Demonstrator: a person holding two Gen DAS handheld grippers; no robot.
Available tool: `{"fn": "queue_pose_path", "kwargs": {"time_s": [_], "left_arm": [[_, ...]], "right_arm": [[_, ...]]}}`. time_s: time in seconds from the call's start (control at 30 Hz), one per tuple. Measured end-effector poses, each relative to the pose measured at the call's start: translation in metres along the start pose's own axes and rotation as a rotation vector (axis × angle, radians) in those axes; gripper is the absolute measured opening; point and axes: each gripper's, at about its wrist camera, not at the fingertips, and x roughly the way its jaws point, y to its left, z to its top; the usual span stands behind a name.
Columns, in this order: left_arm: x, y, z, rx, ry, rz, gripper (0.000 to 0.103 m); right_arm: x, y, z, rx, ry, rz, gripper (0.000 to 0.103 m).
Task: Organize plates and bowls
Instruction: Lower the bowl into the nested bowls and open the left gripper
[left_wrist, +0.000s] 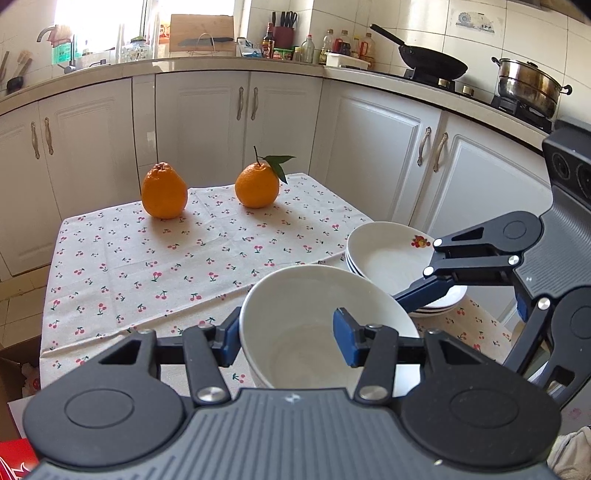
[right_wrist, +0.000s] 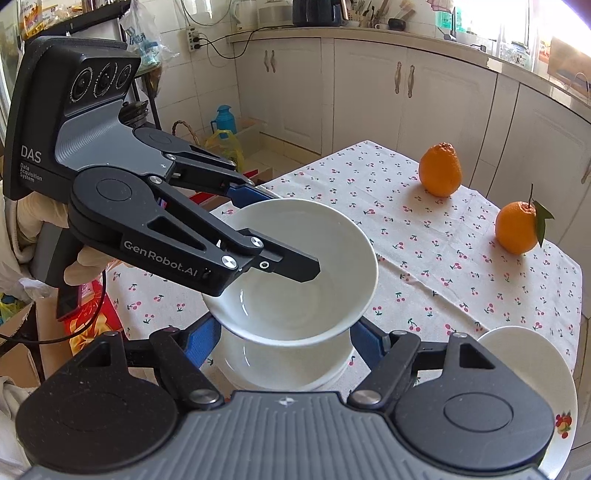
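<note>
My left gripper (left_wrist: 288, 336) is shut on the wall of a white bowl (left_wrist: 314, 295), one blue pad outside the rim and one inside. In the right wrist view this bowl (right_wrist: 303, 295) hangs tilted just above a stack of white deep plates (right_wrist: 280, 369). My right gripper (right_wrist: 286, 343) is shut on the stack, with a blue pad against each side. In the left wrist view the stack (left_wrist: 384, 254) sits near the table's right edge. Its top plate bears a fruit print, and the right gripper's blue finger (left_wrist: 424, 293) crosses its near rim.
Two oranges (left_wrist: 164, 192) (left_wrist: 257, 186) stand at the far end of the cherry-print tablecloth (left_wrist: 166, 266). Another fruit-print plate (right_wrist: 532, 373) lies right of my right gripper. White cabinets ring the table. A gloved hand (right_wrist: 85, 258) holds the left gripper. Boxes and bags crowd the floor at left.
</note>
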Motion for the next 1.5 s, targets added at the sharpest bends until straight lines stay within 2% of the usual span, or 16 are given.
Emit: {"fn": "queue_pose_path", "kwargs": {"time_s": [0.33, 0.97, 1.03, 1.07, 1.1, 1.17, 1.2, 1.5], "left_arm": [[0.008, -0.009, -0.011, -0.004, 0.032, -0.022, 0.052], [0.012, -0.005, -0.014, -0.015, 0.041, -0.038, 0.053], [0.013, -0.005, -0.015, -0.017, 0.041, -0.04, 0.056], [0.013, -0.005, -0.016, -0.017, 0.04, -0.04, 0.06], [0.012, -0.005, -0.017, -0.015, 0.034, -0.034, 0.07], [0.009, -0.005, -0.018, -0.013, 0.023, -0.007, 0.081], [0.007, -0.004, -0.019, -0.012, 0.016, -0.008, 0.081], [-0.022, 0.005, -0.026, 0.009, -0.036, 0.026, 0.094]], "right_arm": [[0.004, 0.0, -0.017, 0.025, 0.033, 0.013, 0.081], [0.007, 0.002, -0.017, 0.018, 0.053, 0.001, 0.081], [0.008, 0.003, -0.018, 0.012, 0.06, -0.007, 0.083], [0.008, 0.003, -0.018, 0.016, 0.059, -0.006, 0.084], [0.009, 0.003, -0.018, 0.018, 0.056, -0.009, 0.089], [0.006, 0.004, -0.019, 0.013, 0.031, -0.024, 0.099], [0.004, 0.004, -0.019, 0.013, 0.018, -0.025, 0.102], [-0.006, 0.008, -0.021, 0.002, -0.008, -0.044, 0.103]]}}
